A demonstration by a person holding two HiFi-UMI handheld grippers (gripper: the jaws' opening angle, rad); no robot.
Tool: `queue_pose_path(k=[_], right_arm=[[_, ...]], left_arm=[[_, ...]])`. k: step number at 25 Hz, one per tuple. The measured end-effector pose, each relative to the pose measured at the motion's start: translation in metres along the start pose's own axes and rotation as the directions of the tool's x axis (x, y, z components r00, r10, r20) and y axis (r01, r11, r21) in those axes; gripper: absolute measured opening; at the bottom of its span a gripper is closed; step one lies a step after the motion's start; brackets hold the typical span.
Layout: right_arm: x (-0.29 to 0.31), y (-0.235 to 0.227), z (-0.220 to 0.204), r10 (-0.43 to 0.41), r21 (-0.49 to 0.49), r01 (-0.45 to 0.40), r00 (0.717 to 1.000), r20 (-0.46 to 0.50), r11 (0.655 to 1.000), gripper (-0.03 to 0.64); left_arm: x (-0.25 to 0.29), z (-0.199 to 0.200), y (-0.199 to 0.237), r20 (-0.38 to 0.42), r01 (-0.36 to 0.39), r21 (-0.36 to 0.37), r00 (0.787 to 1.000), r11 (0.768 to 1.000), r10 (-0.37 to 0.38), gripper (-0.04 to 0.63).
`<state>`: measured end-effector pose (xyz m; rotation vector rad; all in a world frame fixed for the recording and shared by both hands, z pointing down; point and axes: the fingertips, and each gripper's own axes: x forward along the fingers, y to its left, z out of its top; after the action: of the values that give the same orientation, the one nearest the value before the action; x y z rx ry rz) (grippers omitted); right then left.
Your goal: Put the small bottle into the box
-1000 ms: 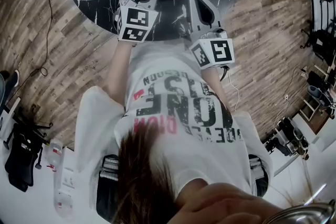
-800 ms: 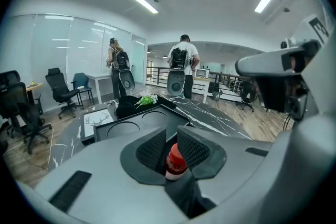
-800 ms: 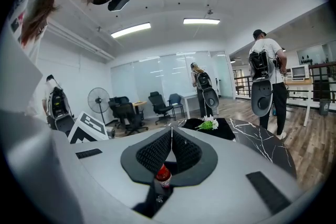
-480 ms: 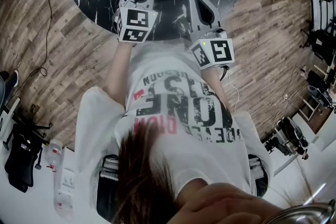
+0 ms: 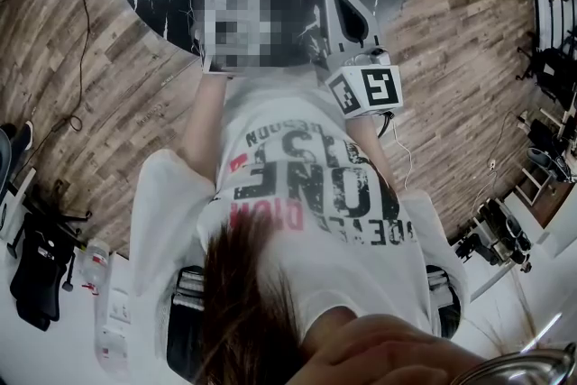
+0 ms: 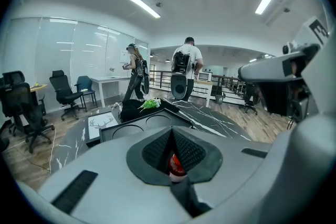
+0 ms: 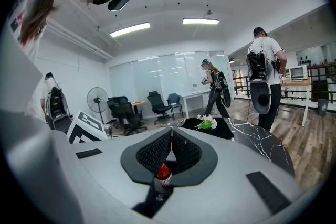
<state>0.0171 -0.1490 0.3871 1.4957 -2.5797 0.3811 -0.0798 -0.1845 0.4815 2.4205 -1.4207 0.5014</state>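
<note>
Closing just now, left gripper [image 6: 171, 136] clamps the small bottle [image 6: 176, 166] (red-capped).

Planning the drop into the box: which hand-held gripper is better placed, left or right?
Left. The left hand-held gripper has just closed on the small bottle, and the box lies straight ahead of it; the right gripper view shows no box.

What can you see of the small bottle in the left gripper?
The small bottle is glossy red with a white band at its lower end, apparently plastic. It sits low between the black ribbed jaws of the left gripper, which have just been closing on it. Only a sliver shows, so its pose is unclear.
</note>
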Motion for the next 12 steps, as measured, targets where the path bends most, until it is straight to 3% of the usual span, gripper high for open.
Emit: queue_pose_path(k=[12], right_arm=[[-0.006,-0.009,0.003,0.008,0.003,-0.008,1.0,0.012,1.0,0.003]], left_arm=[[-0.003,0.019,-0.002,0.044,-0.032,0.0,0.999,0.999,0.032,0.004]])
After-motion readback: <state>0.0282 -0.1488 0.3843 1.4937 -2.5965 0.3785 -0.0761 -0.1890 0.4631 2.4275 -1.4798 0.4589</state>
